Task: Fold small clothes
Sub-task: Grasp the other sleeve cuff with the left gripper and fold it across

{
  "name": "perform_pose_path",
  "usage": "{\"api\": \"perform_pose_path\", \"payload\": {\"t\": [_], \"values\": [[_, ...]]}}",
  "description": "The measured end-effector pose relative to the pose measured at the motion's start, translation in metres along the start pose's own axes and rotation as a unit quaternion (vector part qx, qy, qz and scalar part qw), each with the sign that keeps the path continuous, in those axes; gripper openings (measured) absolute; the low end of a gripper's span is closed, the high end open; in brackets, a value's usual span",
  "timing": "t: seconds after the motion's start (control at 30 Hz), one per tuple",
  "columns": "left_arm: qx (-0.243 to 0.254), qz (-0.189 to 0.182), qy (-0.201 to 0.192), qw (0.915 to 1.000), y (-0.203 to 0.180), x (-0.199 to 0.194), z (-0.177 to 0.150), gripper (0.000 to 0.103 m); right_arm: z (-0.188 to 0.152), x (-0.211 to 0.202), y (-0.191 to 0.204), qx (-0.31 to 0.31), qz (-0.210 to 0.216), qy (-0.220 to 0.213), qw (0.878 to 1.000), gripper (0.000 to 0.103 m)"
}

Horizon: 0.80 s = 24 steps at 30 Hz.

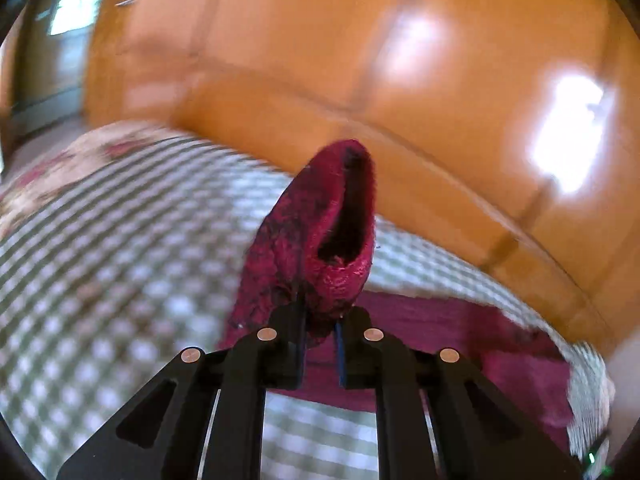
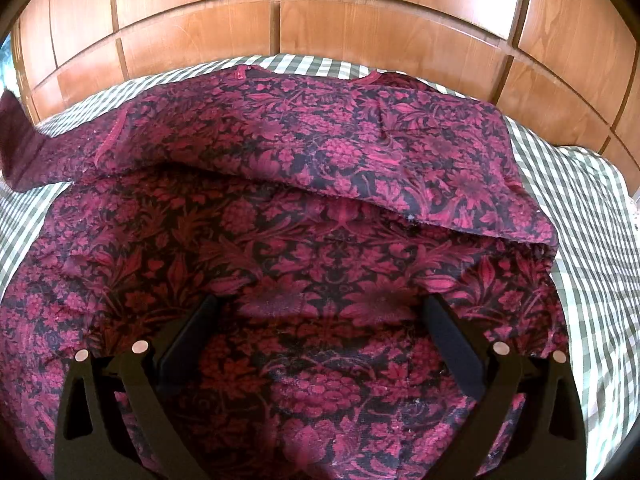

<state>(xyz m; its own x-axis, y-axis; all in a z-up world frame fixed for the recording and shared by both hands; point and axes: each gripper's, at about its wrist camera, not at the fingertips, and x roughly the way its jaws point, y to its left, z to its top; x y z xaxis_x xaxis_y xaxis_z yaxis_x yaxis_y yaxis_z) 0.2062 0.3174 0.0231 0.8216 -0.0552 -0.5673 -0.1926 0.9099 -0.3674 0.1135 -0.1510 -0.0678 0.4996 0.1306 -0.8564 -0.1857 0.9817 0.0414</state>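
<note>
A dark red floral garment (image 2: pixel 304 208) lies spread on the checked bed cover (image 2: pixel 588 208), its upper part folded down over the lower part. My right gripper (image 2: pixel 320 304) is open and empty, fingers wide apart just above the garment's middle. My left gripper (image 1: pixel 320 320) is shut on the garment's sleeve (image 1: pixel 320 240) and holds its open cuff lifted above the bed. The sleeve also shows at the far left of the right wrist view (image 2: pixel 16 148). More of the garment (image 1: pixel 460 344) lies behind the left gripper.
A wooden panelled wardrobe (image 2: pixel 280 20) stands right behind the bed. The green-and-white checked cover (image 1: pixel 100 260) spreads to the left of the left gripper. A floral pillow or cover (image 1: pixel 72 160) lies at the bed's far left.
</note>
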Motion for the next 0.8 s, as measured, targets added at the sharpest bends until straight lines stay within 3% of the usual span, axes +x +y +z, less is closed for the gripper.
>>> {"api": "perform_pose_path", "payload": {"t": [0.17, 0.3, 0.43, 0.5, 0.6, 0.67, 0.7, 0.73, 0.8], "values": [[0.062, -0.093, 0.035, 0.9931, -0.094, 0.011, -0.039, 0.01, 0.0, 0.0, 0.0, 0.0, 0.001, 0.0, 1.0, 0.101], [0.094, -0.131, 0.077, 0.984, -0.148, 0.033, -0.074, 0.01, 0.0, 0.0, -0.001, 0.003, 0.003, 0.0, 1.0, 0.101], [0.126, -0.145, 0.126, 0.9732, -0.182, 0.059, -0.11, 0.012, 0.0, 0.0, -0.002, 0.007, 0.008, 0.0, 1.0, 0.101], [0.145, -0.127, 0.131, 0.9724, -0.192, 0.064, -0.122, 0.015, 0.0, 0.0, -0.004, 0.01, 0.011, 0.0, 1.0, 0.101], [0.157, -0.125, 0.135, 0.9703, -0.193, 0.065, -0.126, 0.031, 0.0, 0.0, -0.005, 0.011, 0.013, 0.0, 1.0, 0.101], [0.157, -0.133, 0.135, 0.9692, -0.191, 0.062, -0.125, 0.051, 0.001, 0.0, -0.005, 0.011, 0.015, 0.001, 1.0, 0.101], [0.153, -0.136, 0.131, 0.9701, -0.189, 0.057, -0.124, 0.067, 0.002, -0.001, -0.006, 0.013, 0.017, 0.002, 1.0, 0.101], [0.148, -0.136, 0.122, 0.9719, -0.185, 0.051, -0.123, 0.073, 0.003, -0.002, -0.007, 0.018, 0.021, 0.001, 1.0, 0.101], [0.15, -0.139, 0.109, 0.9728, -0.18, 0.038, -0.12, 0.073, 0.006, -0.005, -0.012, 0.034, 0.036, 0.0, 0.999, 0.101]]}}
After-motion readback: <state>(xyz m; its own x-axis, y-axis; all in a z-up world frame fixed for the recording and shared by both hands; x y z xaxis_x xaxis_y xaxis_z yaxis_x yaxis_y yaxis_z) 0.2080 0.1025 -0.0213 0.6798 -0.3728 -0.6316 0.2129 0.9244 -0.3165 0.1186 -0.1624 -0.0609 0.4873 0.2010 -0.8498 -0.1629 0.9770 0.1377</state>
